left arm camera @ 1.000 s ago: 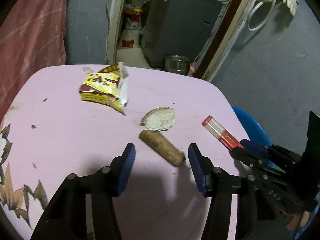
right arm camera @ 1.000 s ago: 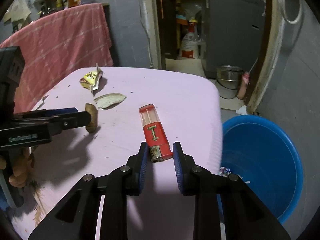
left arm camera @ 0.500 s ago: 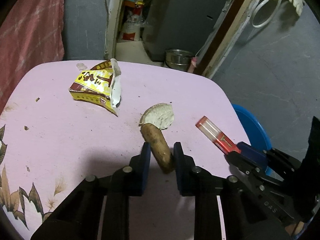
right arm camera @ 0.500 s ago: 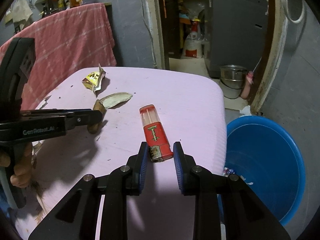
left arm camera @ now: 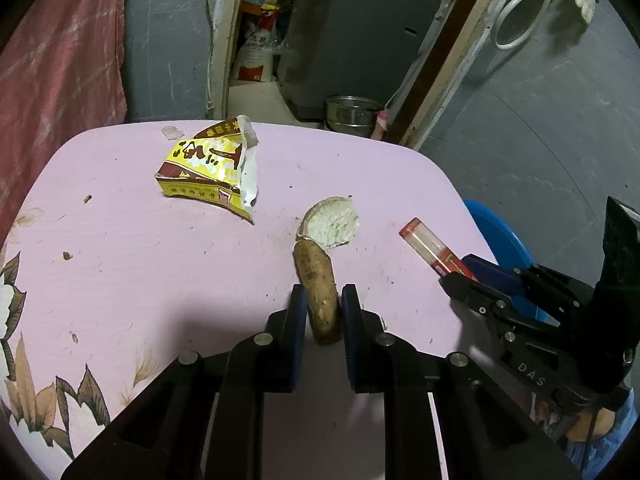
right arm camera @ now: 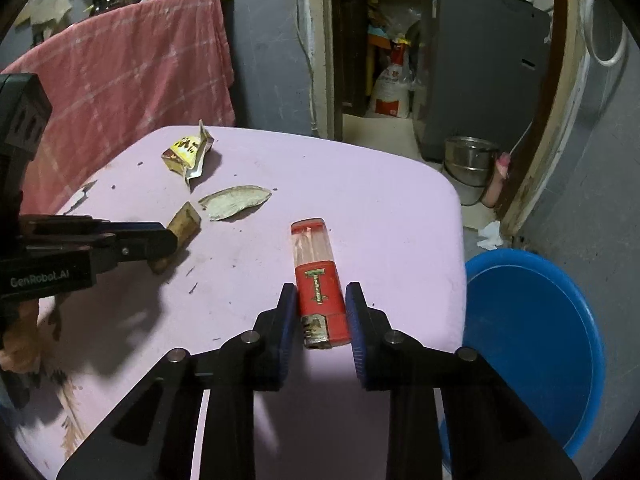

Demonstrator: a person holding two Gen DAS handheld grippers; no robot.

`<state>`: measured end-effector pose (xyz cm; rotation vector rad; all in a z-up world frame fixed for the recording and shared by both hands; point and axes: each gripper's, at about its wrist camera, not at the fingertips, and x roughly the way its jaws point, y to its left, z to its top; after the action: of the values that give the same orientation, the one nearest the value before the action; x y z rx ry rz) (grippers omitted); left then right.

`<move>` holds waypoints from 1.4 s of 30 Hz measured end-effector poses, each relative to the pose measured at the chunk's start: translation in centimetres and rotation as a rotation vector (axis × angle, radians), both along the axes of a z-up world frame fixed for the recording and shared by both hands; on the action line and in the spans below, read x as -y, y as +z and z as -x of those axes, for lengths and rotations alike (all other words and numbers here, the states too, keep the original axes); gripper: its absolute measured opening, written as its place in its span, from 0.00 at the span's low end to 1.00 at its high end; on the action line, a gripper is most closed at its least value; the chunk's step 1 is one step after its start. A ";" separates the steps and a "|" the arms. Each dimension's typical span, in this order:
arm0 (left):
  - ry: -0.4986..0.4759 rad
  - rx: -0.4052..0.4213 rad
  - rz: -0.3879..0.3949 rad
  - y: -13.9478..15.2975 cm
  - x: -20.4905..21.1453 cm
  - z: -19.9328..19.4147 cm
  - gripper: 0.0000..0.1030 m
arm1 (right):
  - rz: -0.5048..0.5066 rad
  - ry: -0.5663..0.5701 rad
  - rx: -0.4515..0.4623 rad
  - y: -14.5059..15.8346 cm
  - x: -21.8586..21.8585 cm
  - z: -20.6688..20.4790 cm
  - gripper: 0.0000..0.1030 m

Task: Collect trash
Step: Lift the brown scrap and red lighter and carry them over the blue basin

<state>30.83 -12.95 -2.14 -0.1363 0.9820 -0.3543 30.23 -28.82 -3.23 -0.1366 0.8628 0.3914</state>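
On the pink table (left arm camera: 120,264) my left gripper (left arm camera: 323,294) is closing its jaws on a brown root piece (left arm camera: 316,280), and both blue pads press its sides. In the right wrist view the same root piece (right arm camera: 185,222) sticks out past the left gripper (right arm camera: 166,240). My right gripper (right arm camera: 320,292) is shut on the lower end of a red lighter (right arm camera: 318,276) near the table's right edge. A torn yellow snack wrapper (left arm camera: 212,168) and a pale curved peel (left arm camera: 334,226) lie farther back.
A blue basin (right arm camera: 532,340) stands on the floor just right of the table. Small crumbs dot the tabletop. A red checked cloth (right arm camera: 132,80) hangs behind the table on the left. A doorway with a metal pot (right arm camera: 470,160) lies beyond.
My left gripper went from wide open to closed around the root piece, which now lies along the fingers. The right gripper kept its hold on the lighter and stayed in place.
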 end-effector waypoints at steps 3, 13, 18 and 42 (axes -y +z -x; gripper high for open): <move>-0.006 0.012 0.004 0.0 0.3 0.6 0.13 | -0.004 -0.006 0.012 0.0 0.1 0.5 0.21; -0.027 0.139 0.006 1.5 1.1 3.4 0.12 | -0.066 -0.046 0.172 2.4 1.2 4.1 0.21; -0.056 0.131 -0.076 1.4 2.7 3.9 0.12 | -0.093 -0.059 0.236 3.9 1.8 5.3 0.21; -0.063 0.143 -0.065 1.6 3.3 3.7 0.12 | -0.132 -0.106 0.324 5.5 3.8 7.1 0.21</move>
<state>27.13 -16.27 -0.56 -0.0205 0.8571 -0.3846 23.08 -32.66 2.23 -0.0301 0.5203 0.3152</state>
